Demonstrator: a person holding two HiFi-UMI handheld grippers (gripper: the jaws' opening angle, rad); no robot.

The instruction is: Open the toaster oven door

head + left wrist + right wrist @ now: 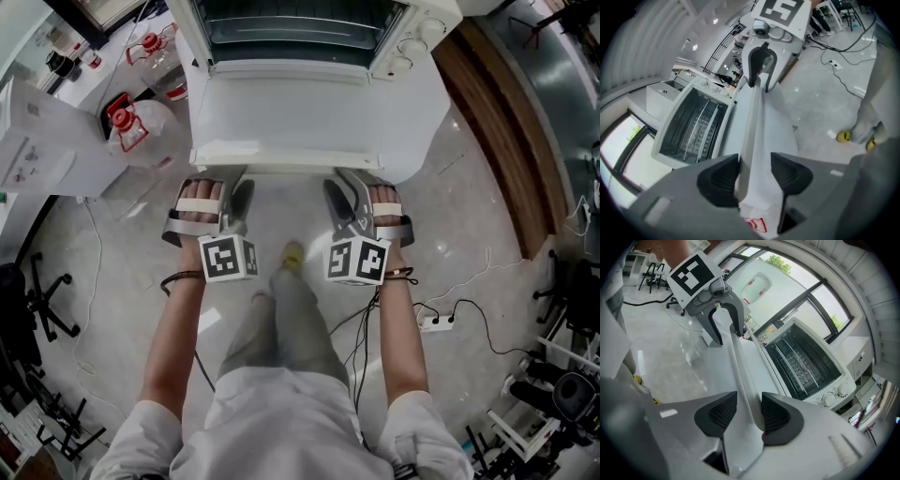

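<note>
The white toaster oven (300, 23) has its door (309, 112) folded down flat, with the rack inside showing. Both grippers are at the door's front edge. My left gripper (225, 195) straddles that edge (757, 126); in the left gripper view (754, 176) the door's thin rim runs between the pads, with a gap on one side. My right gripper (352, 199) straddles the same edge further right. In the right gripper view (749, 413) the rim (740, 362) lies between the pads with space beside it. Both stand open around the rim.
Red-capped plastic jugs (131, 127) stand left of the oven beside a white box (47, 141). The oven's knobs (412, 47) are at its right. A wooden ledge (506, 122) runs along the right. A power strip (436, 323) and cables lie on the floor.
</note>
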